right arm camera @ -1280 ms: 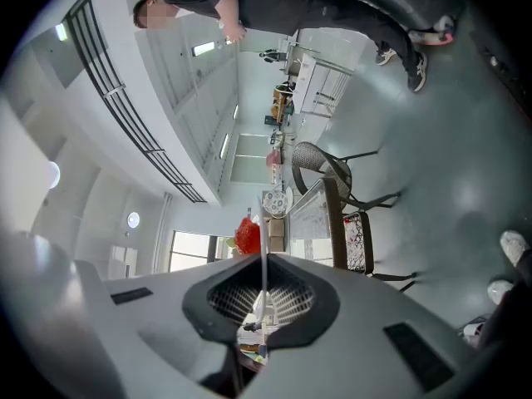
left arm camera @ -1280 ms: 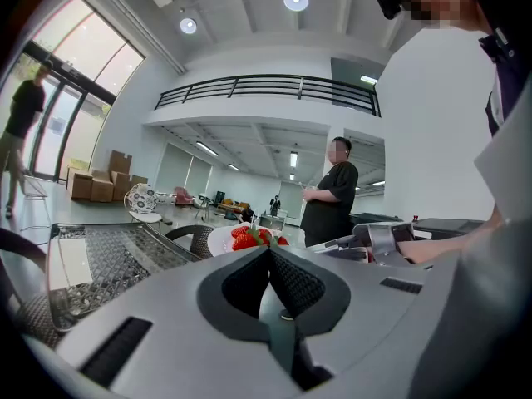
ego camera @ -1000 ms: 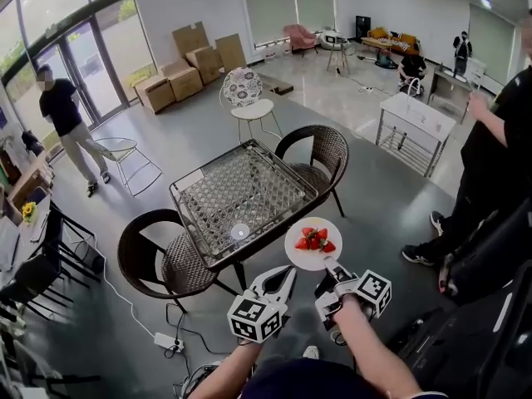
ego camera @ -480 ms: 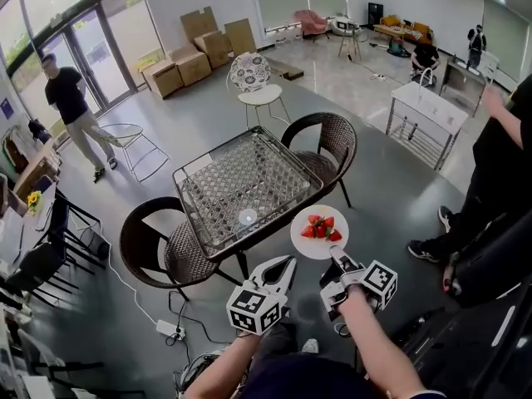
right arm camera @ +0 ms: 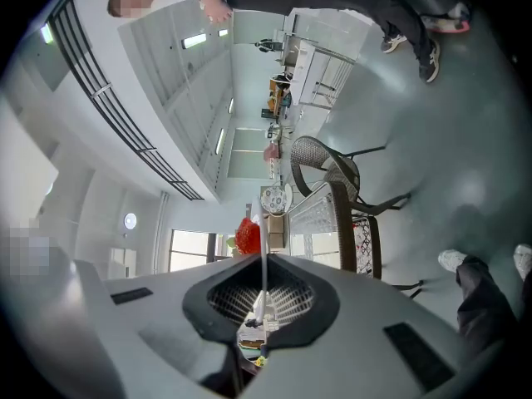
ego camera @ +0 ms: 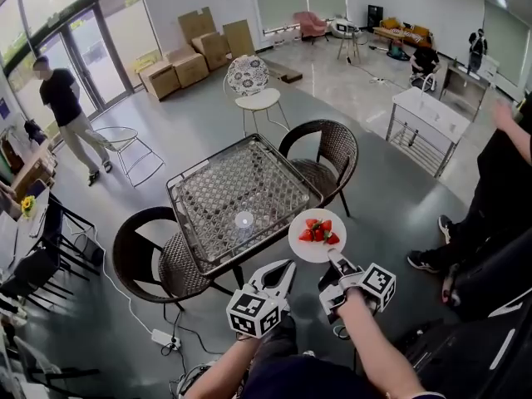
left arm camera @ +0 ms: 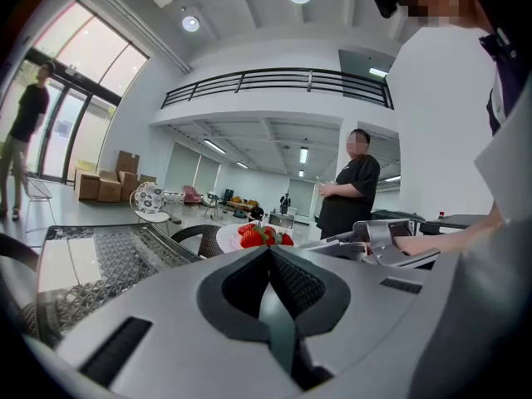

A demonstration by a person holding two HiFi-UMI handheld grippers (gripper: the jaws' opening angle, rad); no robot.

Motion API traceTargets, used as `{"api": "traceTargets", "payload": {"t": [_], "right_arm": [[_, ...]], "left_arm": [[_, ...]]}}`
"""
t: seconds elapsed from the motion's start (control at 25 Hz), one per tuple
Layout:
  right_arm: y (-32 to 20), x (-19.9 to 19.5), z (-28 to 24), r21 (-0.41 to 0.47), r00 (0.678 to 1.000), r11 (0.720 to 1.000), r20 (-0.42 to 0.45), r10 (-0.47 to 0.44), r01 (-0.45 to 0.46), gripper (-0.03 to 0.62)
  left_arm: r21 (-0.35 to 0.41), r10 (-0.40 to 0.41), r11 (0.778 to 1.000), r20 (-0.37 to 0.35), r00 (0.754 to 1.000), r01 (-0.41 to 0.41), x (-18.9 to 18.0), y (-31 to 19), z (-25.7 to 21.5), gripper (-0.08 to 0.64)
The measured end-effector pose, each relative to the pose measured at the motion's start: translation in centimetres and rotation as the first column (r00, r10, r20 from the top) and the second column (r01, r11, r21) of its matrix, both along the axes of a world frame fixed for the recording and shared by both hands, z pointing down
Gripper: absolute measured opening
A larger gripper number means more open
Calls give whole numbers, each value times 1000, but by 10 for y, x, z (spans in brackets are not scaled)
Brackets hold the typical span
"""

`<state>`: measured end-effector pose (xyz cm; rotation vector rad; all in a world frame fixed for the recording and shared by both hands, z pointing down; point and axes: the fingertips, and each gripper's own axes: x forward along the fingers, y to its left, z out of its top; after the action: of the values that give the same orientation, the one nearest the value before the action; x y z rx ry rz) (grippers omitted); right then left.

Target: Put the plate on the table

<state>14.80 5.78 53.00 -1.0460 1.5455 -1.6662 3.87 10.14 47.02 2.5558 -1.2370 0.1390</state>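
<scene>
A white plate (ego camera: 317, 234) with several strawberries (ego camera: 316, 230) hangs in the air just off the near right corner of the glass-topped wicker table (ego camera: 218, 191). My right gripper (ego camera: 335, 264) is shut on the plate's near rim. In the right gripper view the plate (right arm camera: 263, 241) shows edge-on as a thin white line between the pads, with the strawberries (right arm camera: 248, 235) beyond. My left gripper (ego camera: 280, 275) hovers left of the plate, shut and empty. Its own view shows the pads (left arm camera: 291, 285) meeting, with the plate (left arm camera: 230, 238) and the table (left arm camera: 91, 260) ahead.
A small clear round object (ego camera: 243, 219) sits on the table near its front edge. Two dark wicker chairs (ego camera: 320, 152) (ego camera: 150, 256) stand at the table. A person in black (ego camera: 499, 173) stands close on the right. A power strip (ego camera: 162, 337) and cables lie on the floor.
The plate has been carried slightly forward, toward the table's near right corner, with the right gripper still shut on its rim. The left gripper stays shut beside it.
</scene>
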Motion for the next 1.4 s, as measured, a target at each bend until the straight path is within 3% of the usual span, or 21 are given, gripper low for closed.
{"api": "traceTargets", "payload": {"t": [1.04, 1.4], "right_arm": [[-188, -58, 16, -25, 998, 1000, -58, -9, 8, 17], [-225, -73, 27, -48, 996, 999, -83, -23, 19, 17]], "left_arm": [[-75, 31, 997, -24, 999, -33, -67, -190, 20, 6], [-77, 10, 997, -45, 999, -13, -90, -231, 21, 6]]}}
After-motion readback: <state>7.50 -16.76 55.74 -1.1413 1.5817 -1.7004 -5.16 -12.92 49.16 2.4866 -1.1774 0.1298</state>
